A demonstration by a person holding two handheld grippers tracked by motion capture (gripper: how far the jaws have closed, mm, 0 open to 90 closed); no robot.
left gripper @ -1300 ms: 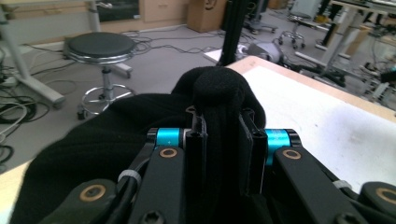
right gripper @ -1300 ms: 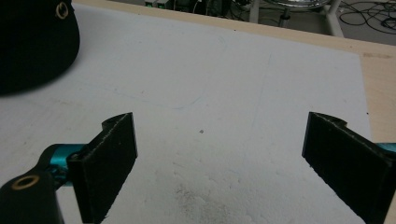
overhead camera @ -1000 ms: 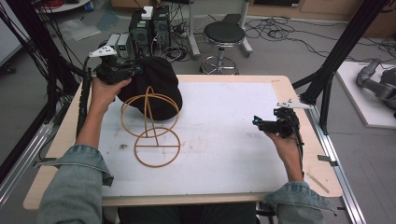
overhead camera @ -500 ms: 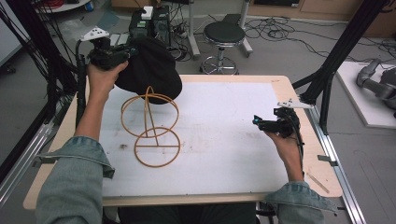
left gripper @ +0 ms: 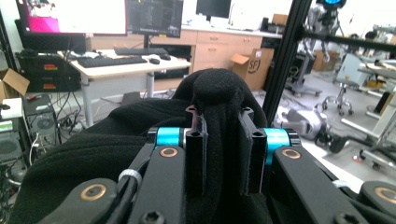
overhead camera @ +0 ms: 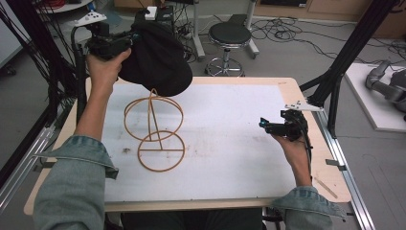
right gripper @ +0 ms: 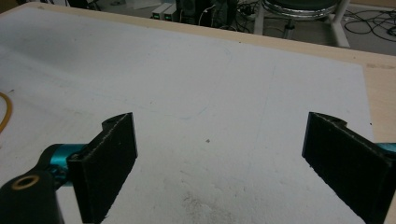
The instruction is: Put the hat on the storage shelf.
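Black cap: we see a black fabric cap (overhead camera: 155,57) held up in the air over the far left corner of the table, above the wire stand and not touching it.
Left gripper: we note the left gripper (overhead camera: 130,39) raised in the person's left hand (overhead camera: 103,67); in the left gripper view its two black jaws stand close together, clamped on a bunched fold of the cap (left gripper: 219,100).
Right gripper: we find the right gripper (overhead camera: 268,126) low over the right side of the table, held in the right hand (overhead camera: 292,146); in the right gripper view (right gripper: 219,154) its jaws stand wide apart with bare white surface between them.
Wire stand: we log an orange wire stand (overhead camera: 154,129) on the left half of the table, a flat ring at its base and upright hoops above.
Table: we record a white top with a pale wood border (overhead camera: 249,81); faint smudges mark the white.
Background: we see a round stool (overhead camera: 231,36) on the floor beyond the far edge.
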